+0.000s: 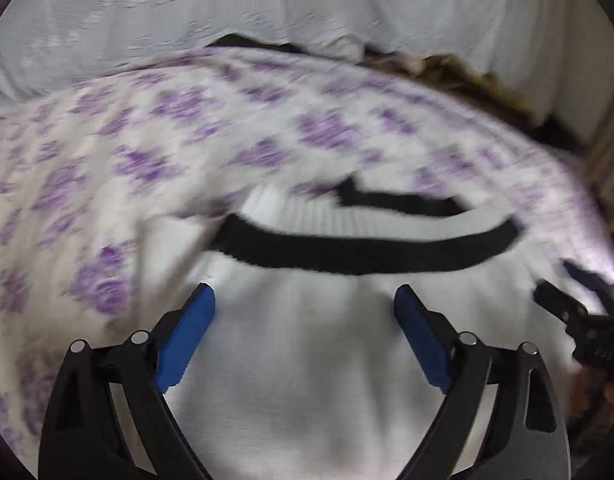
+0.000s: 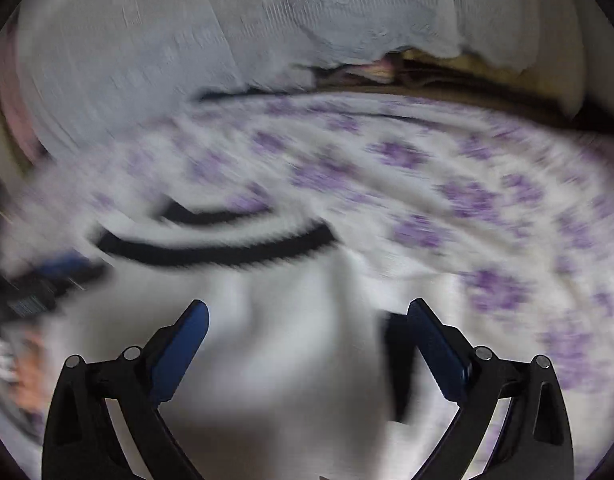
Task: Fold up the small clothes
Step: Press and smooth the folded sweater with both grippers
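Observation:
A small white garment with black trim [image 1: 307, 344] lies on a bed sheet with purple flowers [image 1: 147, 128]. Its black band [image 1: 367, 252] curves across ahead of my left gripper [image 1: 305, 300], which is open just above the white cloth. In the right wrist view the same garment [image 2: 291, 344] lies under my right gripper [image 2: 307, 316], also open, with a black trim piece [image 2: 397, 364] beside its right finger. The black band [image 2: 215, 250] lies ahead. The right gripper shows at the right edge of the left wrist view [image 1: 579, 316]. Both views are motion-blurred.
The flowered sheet [image 2: 447, 184] covers the bed. A pale lace curtain or cover [image 1: 267, 4] hangs behind it, with a dark gap and brownish clutter [image 1: 459, 76] at the bed's far edge. The left gripper shows blurred at the left of the right wrist view [image 2: 47, 280].

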### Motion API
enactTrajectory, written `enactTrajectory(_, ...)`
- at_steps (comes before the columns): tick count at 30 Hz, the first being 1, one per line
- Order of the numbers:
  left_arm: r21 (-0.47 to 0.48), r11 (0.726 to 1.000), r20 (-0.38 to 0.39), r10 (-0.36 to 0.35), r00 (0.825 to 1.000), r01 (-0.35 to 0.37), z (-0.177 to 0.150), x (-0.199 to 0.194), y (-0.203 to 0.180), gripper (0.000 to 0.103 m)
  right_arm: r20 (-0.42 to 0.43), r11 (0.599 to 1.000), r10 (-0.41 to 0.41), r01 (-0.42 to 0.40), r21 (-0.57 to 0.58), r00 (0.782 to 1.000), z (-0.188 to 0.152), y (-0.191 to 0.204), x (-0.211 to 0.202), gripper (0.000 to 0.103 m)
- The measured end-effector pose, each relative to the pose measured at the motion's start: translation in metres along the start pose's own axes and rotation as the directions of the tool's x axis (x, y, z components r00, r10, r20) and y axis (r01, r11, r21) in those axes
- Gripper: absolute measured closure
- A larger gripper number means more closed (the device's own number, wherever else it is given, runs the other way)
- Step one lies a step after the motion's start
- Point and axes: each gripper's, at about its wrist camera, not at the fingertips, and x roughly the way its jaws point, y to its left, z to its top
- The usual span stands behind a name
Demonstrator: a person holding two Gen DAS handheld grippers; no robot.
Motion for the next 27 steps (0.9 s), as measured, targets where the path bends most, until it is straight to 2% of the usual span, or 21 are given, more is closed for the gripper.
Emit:
enactTrajectory(2, -0.010, 1.000, 0.002, 0.011, 1.000, -0.011, 0.000, -0.004, 0.002, 0.015, -0.004, 0.997, 0.055, -0.055, 0.060, 0.998, -0.006, -0.015, -0.002, 0.004)
enactTrajectory(4, -0.040, 0.999, 0.002, 0.019, 1.000, -0.019, -0.004, -0.013, 0.007, 0.015, 0.006, 0.988, 0.070, -0.070, 0.137, 0.998, -0.010, -0.032, -0.013, 0.004)
enactTrajectory(7, -0.066, 0.995, 0.038, -0.066, 0.997, 0.068, -0.014, -0.042, 0.009, 0.014, 0.046, 0.982, 0.094, -0.100, 0.160, 0.994, -0.021, -0.035, -0.035, 0.003)
enactTrajectory(9, -0.061, 0.992, 0.036, -0.106, 0.994, 0.108, -0.022, -0.051, 0.006, 0.009, 0.039, 0.985, 0.122, -0.126, 0.120, 0.992, -0.034, -0.023, -0.043, 0.003)
enactTrajectory(10, -0.049, 0.994, 0.017, -0.097, 0.995, 0.098, -0.029, -0.051, 0.004, 0.007, 0.018, 0.989, 0.114, -0.115, 0.091, 0.993, -0.039, -0.016, -0.041, 0.003)
enactTrajectory(12, -0.026, 0.999, -0.036, -0.028, 0.999, 0.027, -0.039, -0.039, -0.002, 0.006, -0.024, 0.997, 0.068, -0.068, 0.031, 0.997, -0.052, -0.002, -0.032, 0.003)
enactTrajectory(13, -0.005, 1.000, -0.055, 0.007, 0.998, -0.007, -0.044, -0.032, -0.005, 0.004, -0.016, 0.997, 0.071, -0.071, 0.034, 0.997, -0.054, 0.000, -0.034, 0.003)
enactTrajectory(15, 0.027, 0.998, -0.035, 0.052, 0.998, -0.051, -0.048, -0.031, -0.011, 0.004, -0.019, 0.994, 0.092, -0.090, 0.060, 0.996, -0.050, -0.006, -0.036, 0.003)
enactTrajectory(17, -0.005, 0.999, -0.027, 0.044, 0.999, -0.044, -0.050, -0.040, -0.010, 0.005, 0.011, 0.991, 0.088, -0.088, 0.096, 0.996, -0.054, -0.011, -0.045, 0.003)
enactTrajectory(19, -0.045, 0.999, 0.005, -0.013, 1.000, 0.013, -0.057, -0.056, -0.006, 0.005, 0.065, 0.987, 0.109, -0.115, 0.110, 0.992, -0.060, -0.012, -0.061, 0.003)
enactTrajectory(22, -0.058, 0.998, 0.007, -0.027, 1.000, 0.028, -0.066, -0.064, -0.006, 0.005, 0.079, 0.989, 0.125, -0.130, 0.070, 0.989, -0.066, -0.001, -0.069, 0.003)
enactTrajectory(24, -0.050, 0.999, -0.053, 0.014, 0.998, -0.017, -0.075, -0.051, -0.008, 0.005, 0.005, 0.995, 0.101, -0.101, 0.019, 0.995, -0.070, 0.014, -0.057, 0.003)
enactTrajectory(25, -0.029, 0.999, -0.072, 0.042, 0.997, -0.044, -0.080, -0.045, -0.013, 0.004, -0.030, 0.998, 0.060, -0.061, -0.011, 0.998, -0.072, 0.020, -0.048, 0.003)
enactTrajectory(27, 0.040, 0.992, -0.049, 0.125, 0.991, -0.123, -0.083, -0.045, -0.026, 0.004, -0.008, 0.998, 0.055, -0.056, -0.017, 0.998, -0.070, 0.021, -0.054, 0.003)
